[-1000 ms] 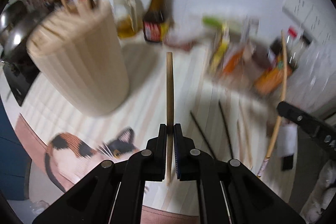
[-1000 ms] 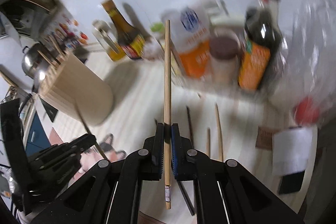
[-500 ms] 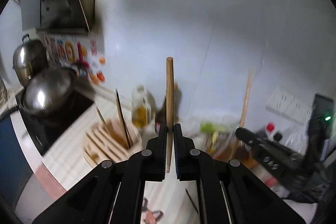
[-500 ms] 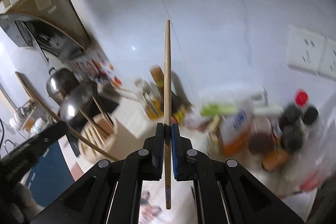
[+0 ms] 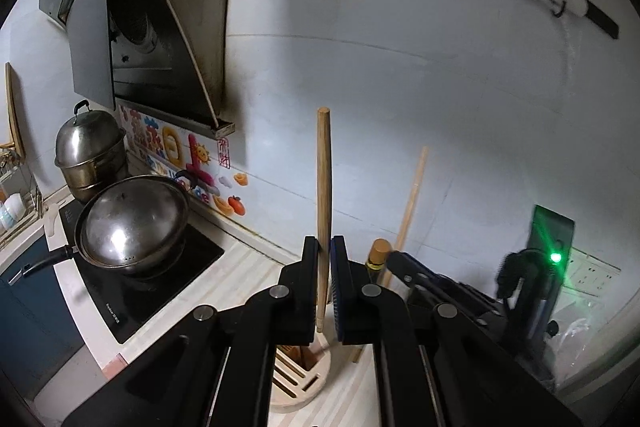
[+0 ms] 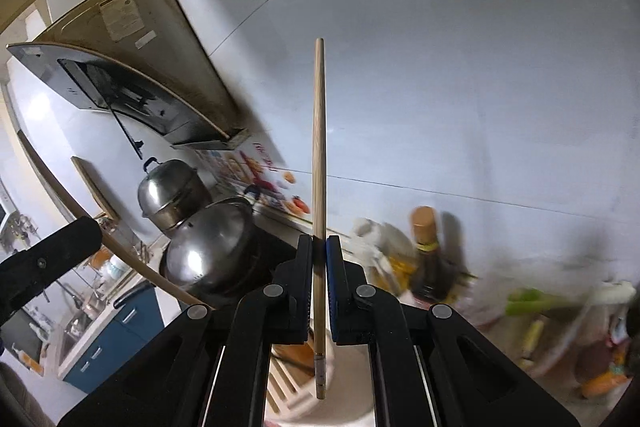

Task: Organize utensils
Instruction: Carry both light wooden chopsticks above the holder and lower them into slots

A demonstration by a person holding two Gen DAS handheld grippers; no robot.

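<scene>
My left gripper (image 5: 324,247) is shut on a wooden chopstick (image 5: 323,187) that stands upright, its lower end just above the slotted wooden utensil holder (image 5: 298,377). My right gripper (image 6: 319,247) is shut on a second wooden chopstick (image 6: 319,155), also upright, its lower end over the same holder (image 6: 288,379). The right gripper (image 5: 404,263) and its chopstick (image 5: 410,199) show in the left wrist view, close to the right. The left gripper (image 6: 48,259) and its chopstick (image 6: 132,259) show at the left of the right wrist view.
Steel pots (image 5: 128,223) sit on a black cooktop (image 5: 160,279) to the left, under a range hood (image 5: 132,23). A sauce bottle (image 6: 430,259) and blurred packets (image 6: 560,327) stand along the white wall to the right. A blue cabinet (image 6: 112,339) lies below the counter.
Both grippers have tilted upward from the counter towards the wall and come over the utensil holder. The chopsticks stay gripped and now stand upright.
</scene>
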